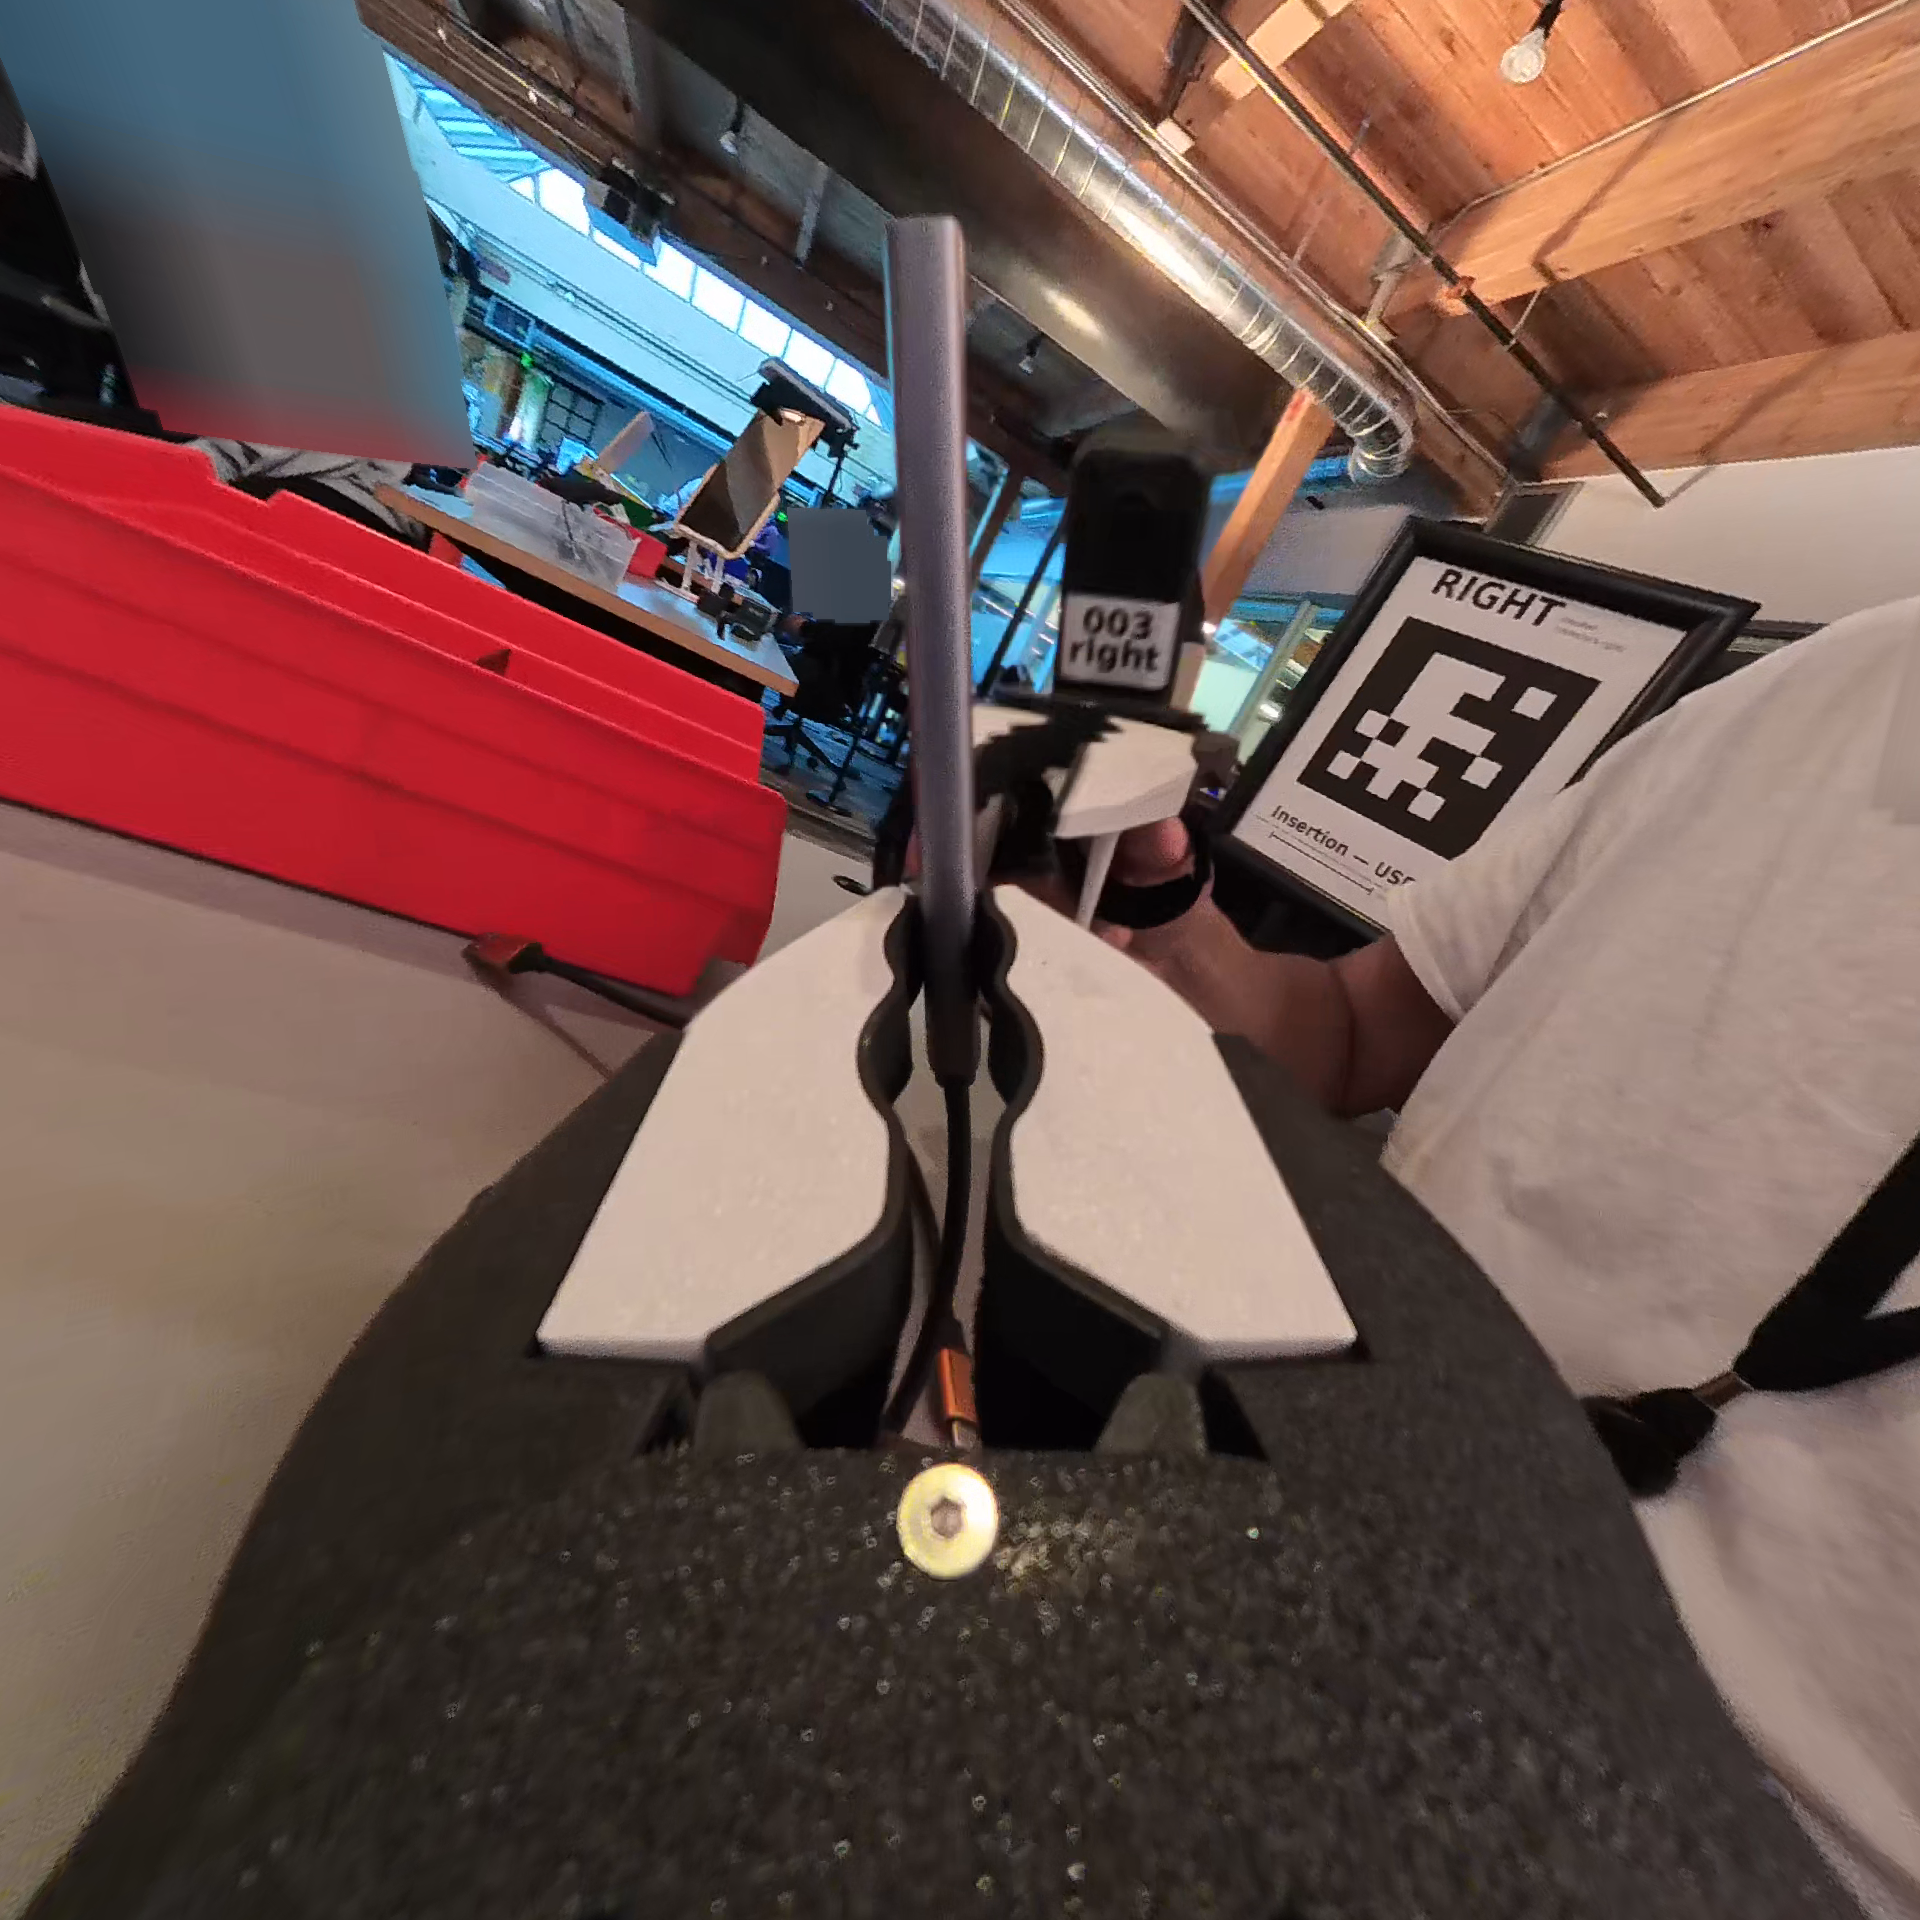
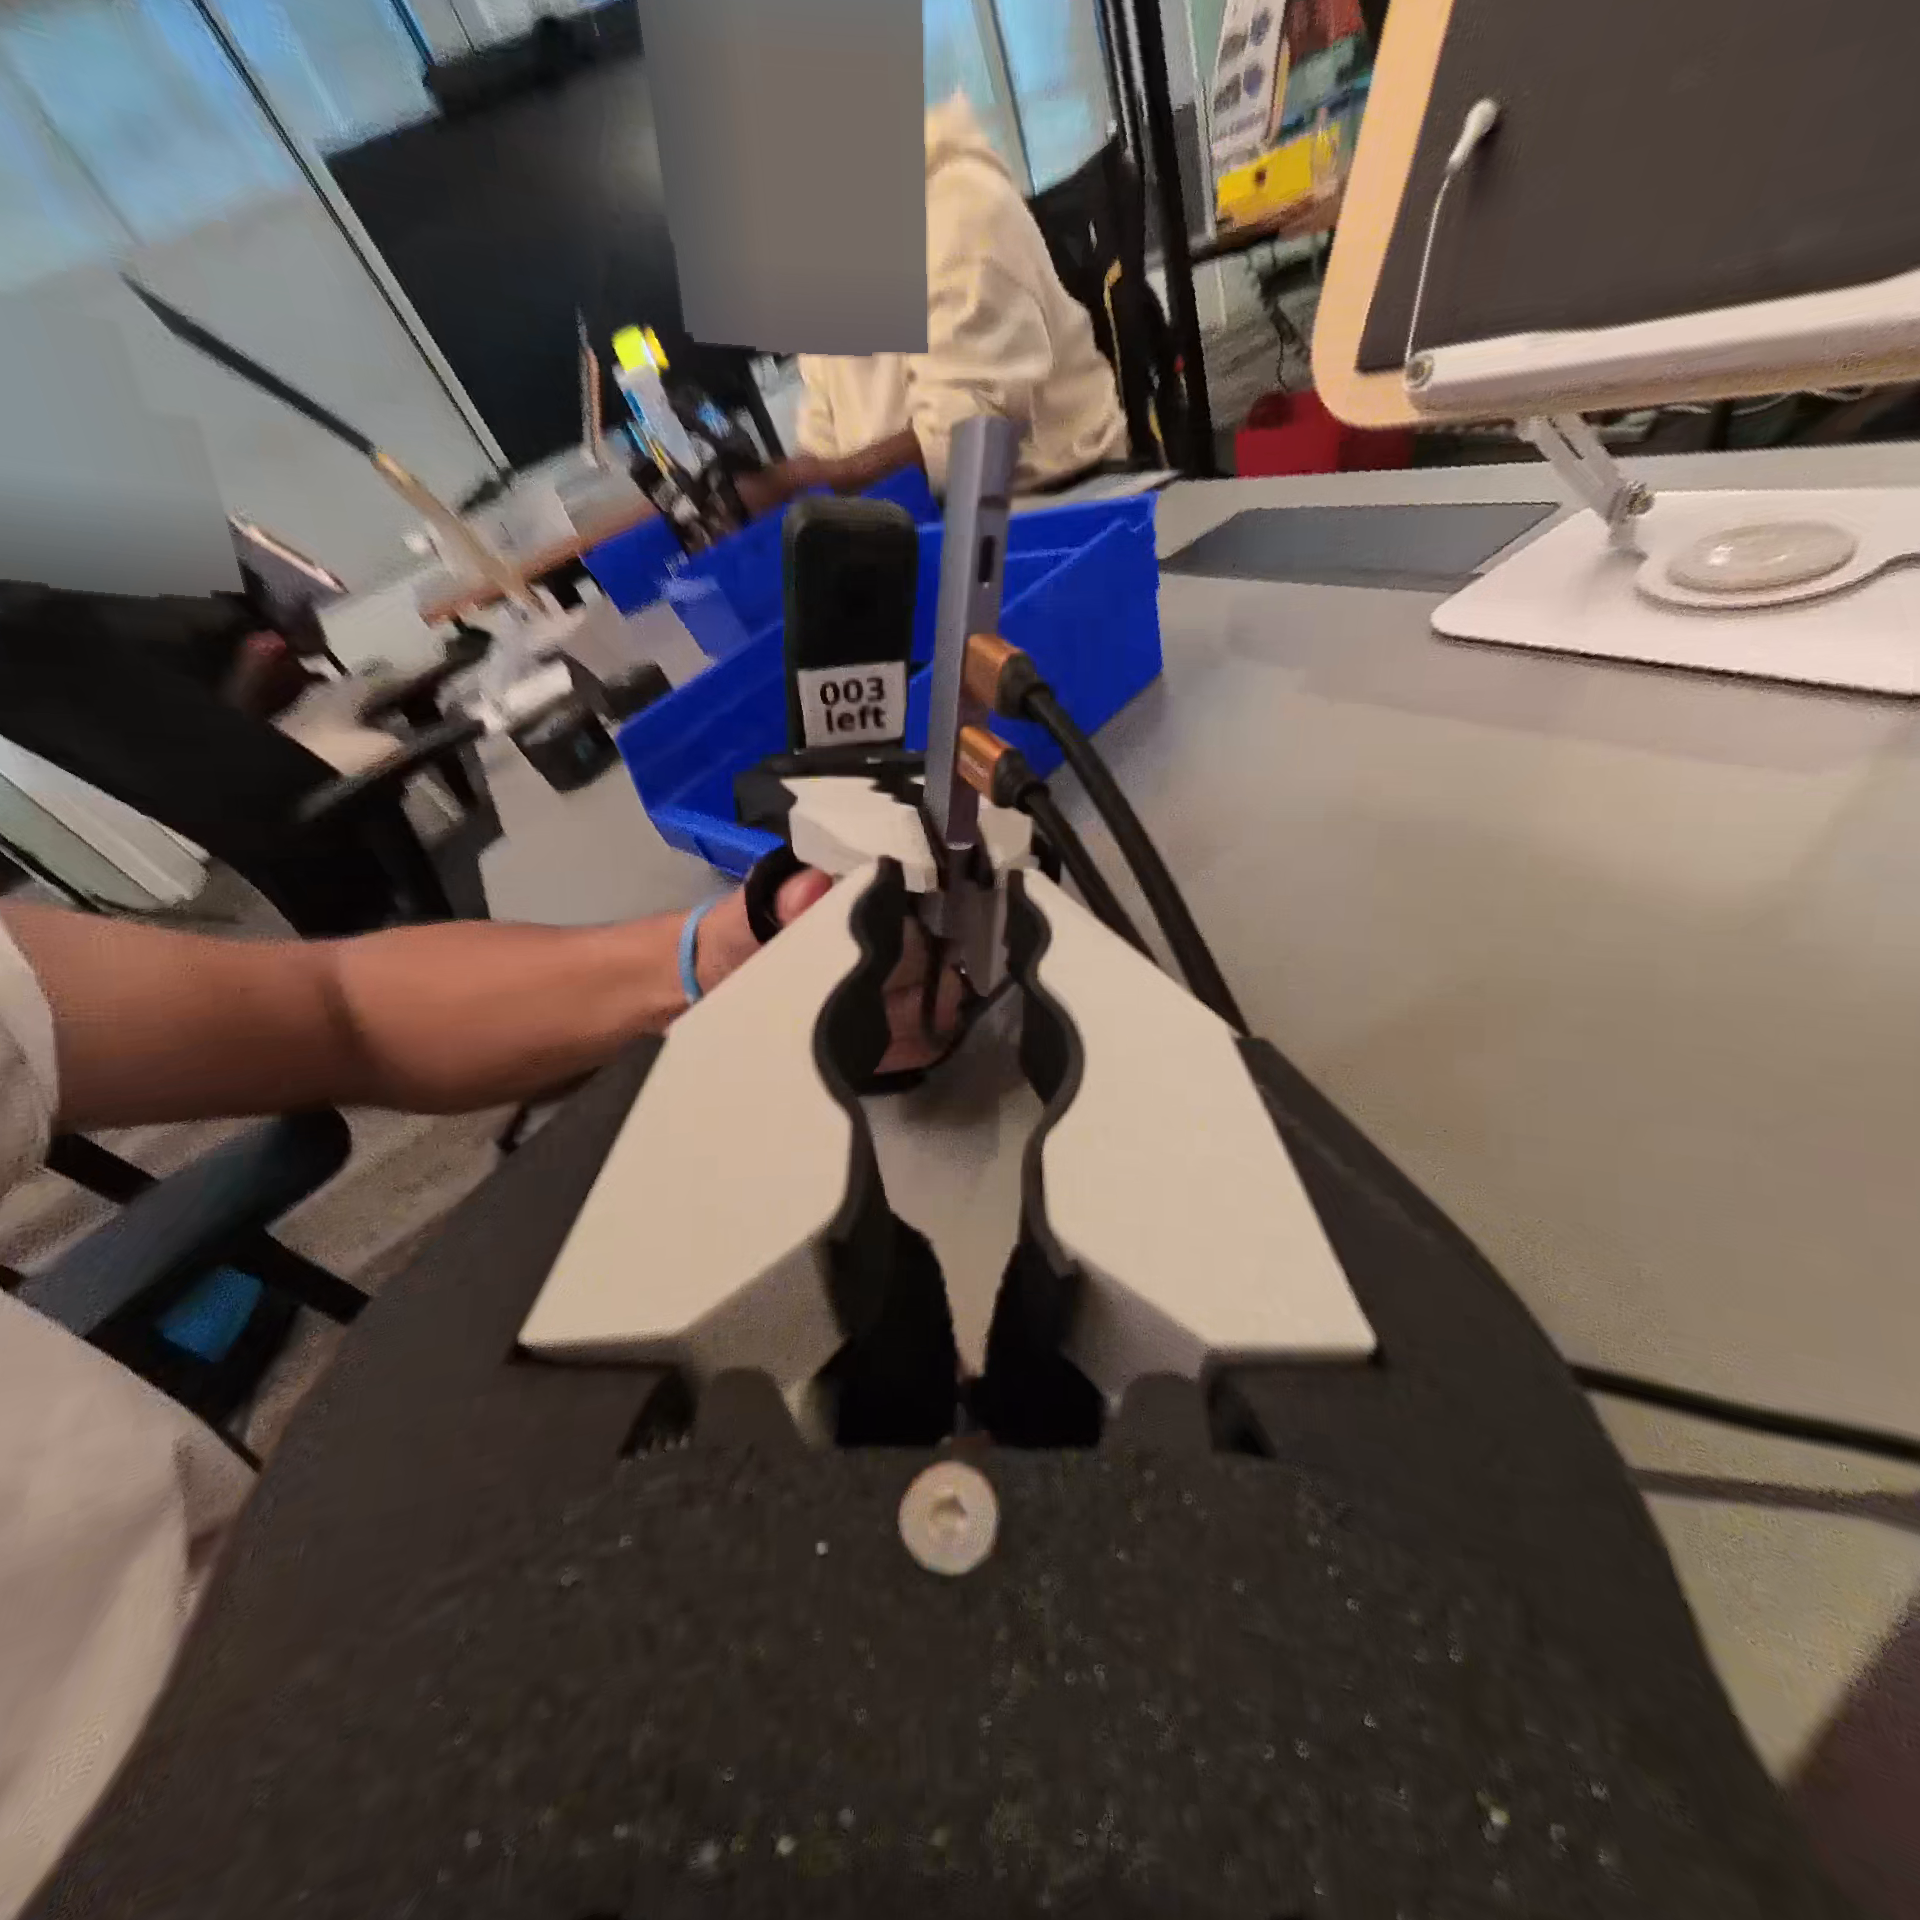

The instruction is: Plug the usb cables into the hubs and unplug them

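Between the fingers of the left tongs (image 1: 943, 971) a slim grey USB hub (image 1: 932, 582) is clamped near its lower end, the black pads closed against both of its flat faces; its short black pigtail cable (image 1: 958, 1153) runs back through the gap toward the tool body. The hub is held clear of the grey counter (image 2: 1455, 935), its long axis roughly vertical, free end pointing up and cable end pointing down. The right wrist view shows its port edge turned toward the right tongs (image 2: 948, 971), with two copper-collared plugs (image 2: 992, 660) seated in that edge one above the other, their thick black cables (image 2: 1122, 831) trailing down beside the right tongs. The right tongs stand partly open with nothing seen gripped; their tips sit close in front of the hub's lower end, and whether they touch it cannot be told. Judgement on handling: the hub looks rigid and light, with a smooth metal shell likely to slip or pivot under a side load from the stiff cables, so the broad flat faces are the sound place to hold it. A red bin (image 1: 364, 707) and a framed marker card (image 1: 1455, 727) lie beyond, blue bins (image 2: 883, 634) on the far side.
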Motion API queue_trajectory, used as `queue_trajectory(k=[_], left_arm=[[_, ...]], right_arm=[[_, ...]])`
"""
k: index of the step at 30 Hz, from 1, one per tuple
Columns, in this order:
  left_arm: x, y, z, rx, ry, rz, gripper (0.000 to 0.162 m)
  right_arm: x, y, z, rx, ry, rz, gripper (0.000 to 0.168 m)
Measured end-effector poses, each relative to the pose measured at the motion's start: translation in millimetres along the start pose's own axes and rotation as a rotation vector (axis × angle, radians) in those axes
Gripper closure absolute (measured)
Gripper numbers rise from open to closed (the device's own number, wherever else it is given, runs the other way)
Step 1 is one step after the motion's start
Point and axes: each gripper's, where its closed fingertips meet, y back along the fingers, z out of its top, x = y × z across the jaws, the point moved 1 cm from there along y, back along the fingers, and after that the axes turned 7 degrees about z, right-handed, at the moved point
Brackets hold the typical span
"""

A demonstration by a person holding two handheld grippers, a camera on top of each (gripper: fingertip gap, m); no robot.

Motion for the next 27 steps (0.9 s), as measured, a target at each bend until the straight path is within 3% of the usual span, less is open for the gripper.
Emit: queue_trajectory(k=[6, 10, 13, 19, 22, 25, 27], left_arm=[[-8.5, -8.1, -4.7, -0.015, 0.019, -0.028, 0.153], [-13.9, -13.5, -8.7, -0.015, 0.056, -0.058, 0.153], [-13.1, -14.7, -13.0, 0.009, 0.085, -0.067, 0.153], [-6.7, -16.1, -20.4, 0.074, 0.075, -0.029, 0.153], [-5.1, -12.6, -12.2, 0.025, 0.090, -0.032, 0.153], [-2.4, -11.5, -14.9, 0.060, 0.086, -0.023, 0.153], [-3.1, -10.2, -14.0, 0.074, 0.090, -0.027, 0.153]], right_arm=[[-9.6, -14.6, -0.7, -0.105, -0.101, -0.034, 0.139], [-4.5, -8.1, 12.5, -0.206, -0.121, 0.036, 0.151], [-0.9, -8.2, 8.1, -0.179, -0.103, 0.073, 0.162], [-5.8, -6.7, -0.3, -0.101, -0.100, 0.078, 0.164], [-5.2, -8.5, -6.9, -0.099, -0.129, 0.100, 0.166], [-8.2, -9.2, -10.2, -0.108, -0.158, 0.101, 0.159], [-7.2, -8.9, -10.5, -0.102, -0.142, 0.103, 0.165]])
